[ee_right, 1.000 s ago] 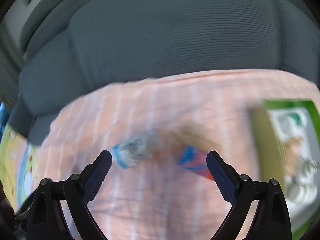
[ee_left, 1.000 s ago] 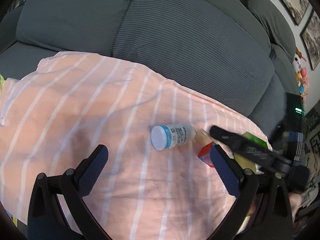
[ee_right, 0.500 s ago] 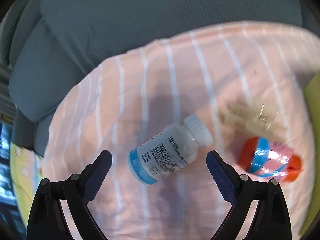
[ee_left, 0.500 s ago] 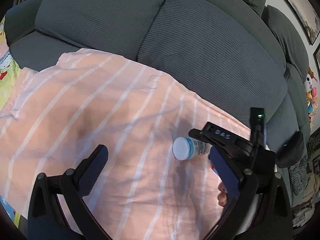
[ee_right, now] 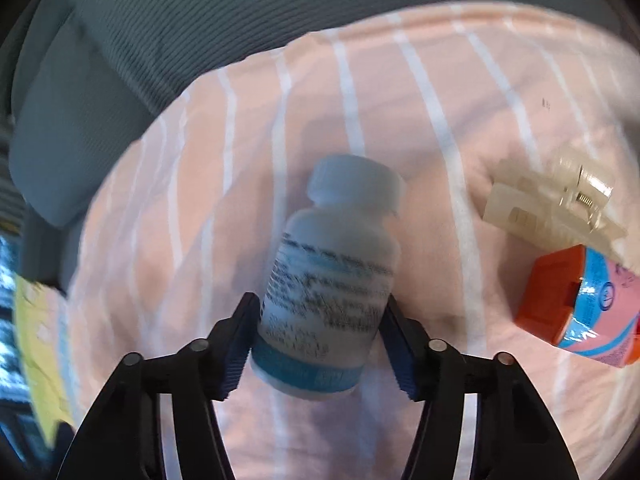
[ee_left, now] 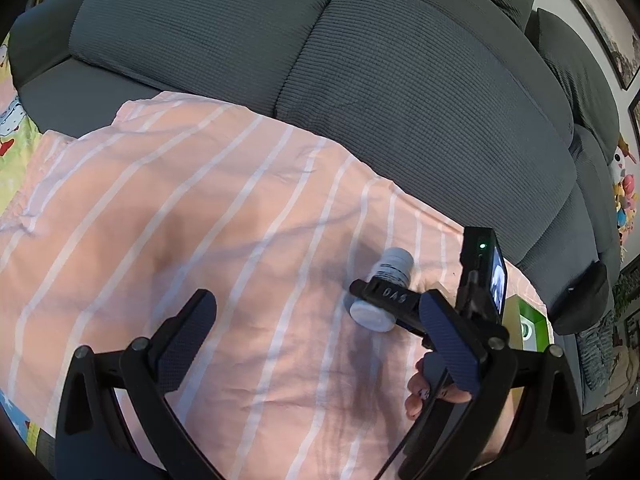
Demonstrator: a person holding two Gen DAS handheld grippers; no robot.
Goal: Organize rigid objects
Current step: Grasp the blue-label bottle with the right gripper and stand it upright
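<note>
A white pill bottle with a blue band and printed label lies on the pink striped cloth. My right gripper is shut on the bottle's lower body, pads on both sides. In the left wrist view the same bottle lies under the right gripper's finger. My left gripper is open and empty above the cloth, to the left of the bottle. A beige hair clip and an orange, blue and pink box lie to the right of the bottle.
A grey sofa runs behind the cloth. A green box lies at the cloth's right end. A yellow-green patterned mat shows at the left edge. Soft toys sit at the far right.
My right gripper came down over the bottle and closed its fingers on it. The left gripper drew back and turned left, still open.
</note>
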